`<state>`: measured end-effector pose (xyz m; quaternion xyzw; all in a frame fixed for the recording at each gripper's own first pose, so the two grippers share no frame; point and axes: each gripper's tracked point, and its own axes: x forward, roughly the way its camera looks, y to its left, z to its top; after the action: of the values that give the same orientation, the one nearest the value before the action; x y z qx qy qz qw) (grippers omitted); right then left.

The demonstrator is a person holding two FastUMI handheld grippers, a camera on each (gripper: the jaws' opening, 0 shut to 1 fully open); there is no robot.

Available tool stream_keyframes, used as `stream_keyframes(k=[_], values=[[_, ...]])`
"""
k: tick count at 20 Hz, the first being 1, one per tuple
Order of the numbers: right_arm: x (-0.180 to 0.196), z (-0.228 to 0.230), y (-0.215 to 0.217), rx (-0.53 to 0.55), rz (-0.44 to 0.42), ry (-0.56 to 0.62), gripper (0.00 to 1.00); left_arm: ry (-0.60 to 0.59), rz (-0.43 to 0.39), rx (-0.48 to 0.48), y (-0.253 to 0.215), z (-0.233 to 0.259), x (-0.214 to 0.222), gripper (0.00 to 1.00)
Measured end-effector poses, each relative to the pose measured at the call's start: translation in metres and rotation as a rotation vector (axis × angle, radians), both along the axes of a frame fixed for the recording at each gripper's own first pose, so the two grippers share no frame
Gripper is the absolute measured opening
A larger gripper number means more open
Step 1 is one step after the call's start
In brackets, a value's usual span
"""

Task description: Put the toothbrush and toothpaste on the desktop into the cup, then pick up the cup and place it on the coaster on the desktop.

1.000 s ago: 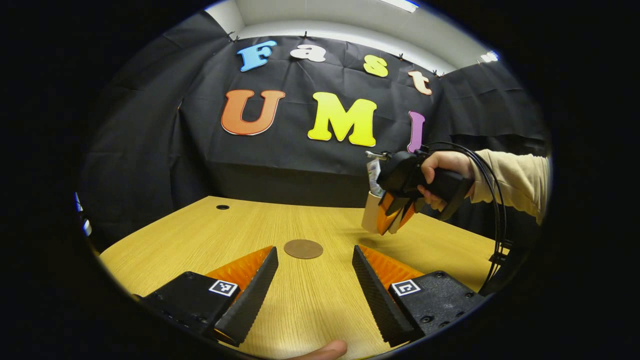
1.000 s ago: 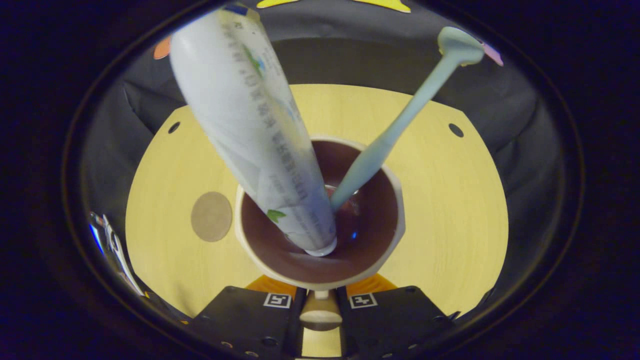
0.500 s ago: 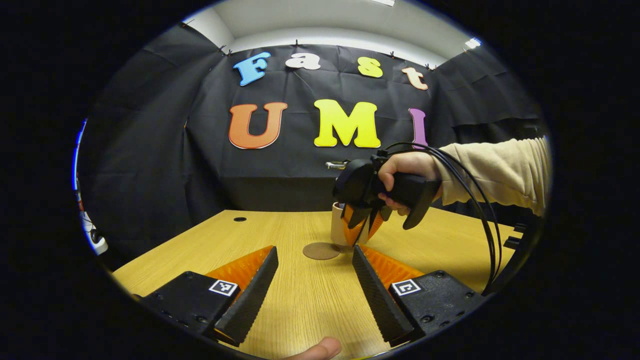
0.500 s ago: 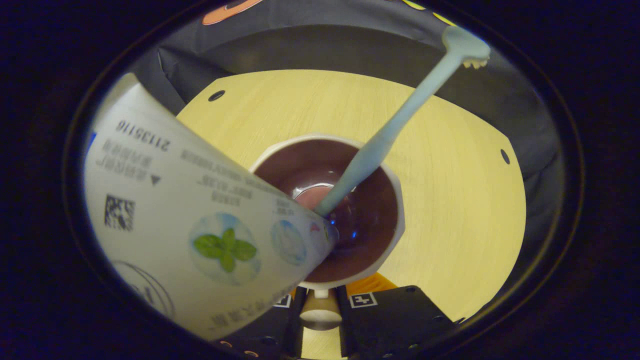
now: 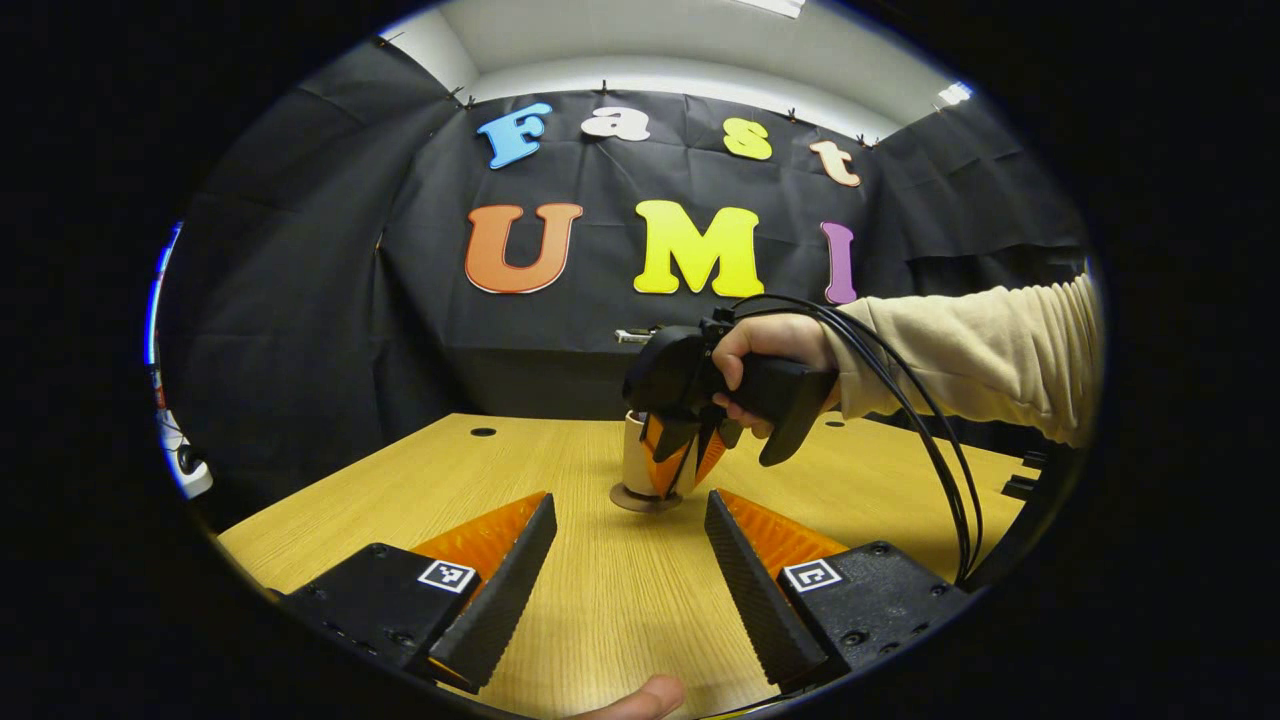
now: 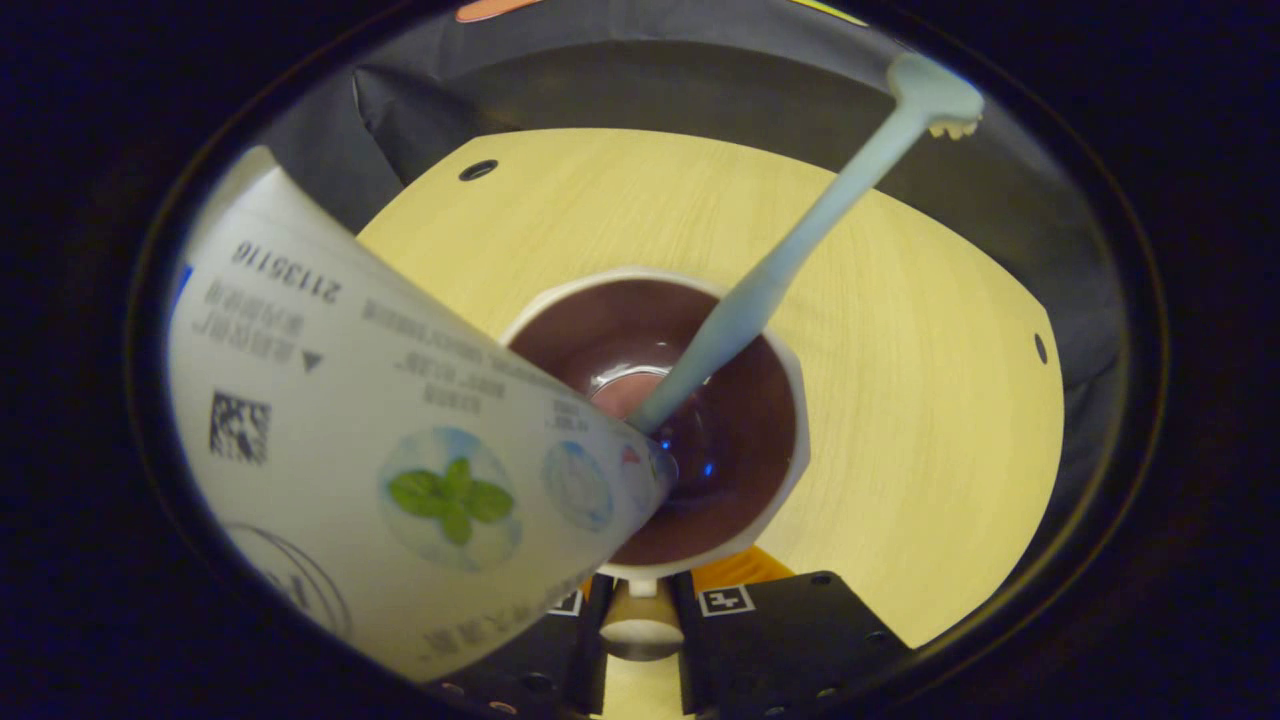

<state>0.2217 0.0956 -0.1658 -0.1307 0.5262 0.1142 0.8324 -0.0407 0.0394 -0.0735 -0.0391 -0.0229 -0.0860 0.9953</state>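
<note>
Cup [image 5: 640, 460] moved left since earlier frame, now sat on coaster [image 5: 640, 497] at middle of left gripper view. Right gripper [image 5: 683, 463] was clamped on cup's handle, hand [image 5: 765, 360] above. Left gripper [image 5: 630, 560] had fingers apart, holding nothing, low in frame. Toothbrush [image 6: 790, 260] and toothpaste [image 6: 420, 470] leaned inside cup. Cup looked hard, smooth, top-heavy; handle seemed best hold.

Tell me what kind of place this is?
Probably a staged recording booth, not a home: black cloth wall behind a bare wooden desk with cable holes, and a person's hand working a cabled handheld gripper.
</note>
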Motion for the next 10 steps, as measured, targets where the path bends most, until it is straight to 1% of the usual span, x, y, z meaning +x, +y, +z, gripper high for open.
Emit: stream_keyframes(k=[2, 3, 5, 8, 9, 10], values=[[0.0000, -0.0043, 0.0012, -0.021, -0.009, 0.015, 0.27, 0.006, 0.006, -0.005, 0.0034, -0.0015, 0.0011, 0.96], [-0.0019, -0.0040, 0.0014, -0.023, 0.002, 0.032, 0.26, 0.006, 0.006, -0.007, 0.0029, -0.0013, 0.0019, 0.95], [0.0014, -0.0051, 0.0035, 0.003, -0.019, 0.035, 0.26, 0.005, 0.005, -0.007, 0.0030, -0.0002, 0.0014, 0.96], [0.0005, -0.0046, 0.0025, 0.018, -0.012, 0.044, 0.27, 0.018, 0.010, -0.008, 0.0034, -0.0042, 0.0047, 0.96], [-0.0014, -0.0034, 0.0054, 0.041, 0.001, 0.055, 0.27, 0.027, 0.010, -0.013, 0.0021, -0.0063, 0.0061, 0.96], [-0.0033, -0.0043, 0.0021, 0.038, 0.012, 0.054, 0.31, 0.037, 0.014, -0.016, 0.0034, -0.0080, 0.0071, 0.96]])
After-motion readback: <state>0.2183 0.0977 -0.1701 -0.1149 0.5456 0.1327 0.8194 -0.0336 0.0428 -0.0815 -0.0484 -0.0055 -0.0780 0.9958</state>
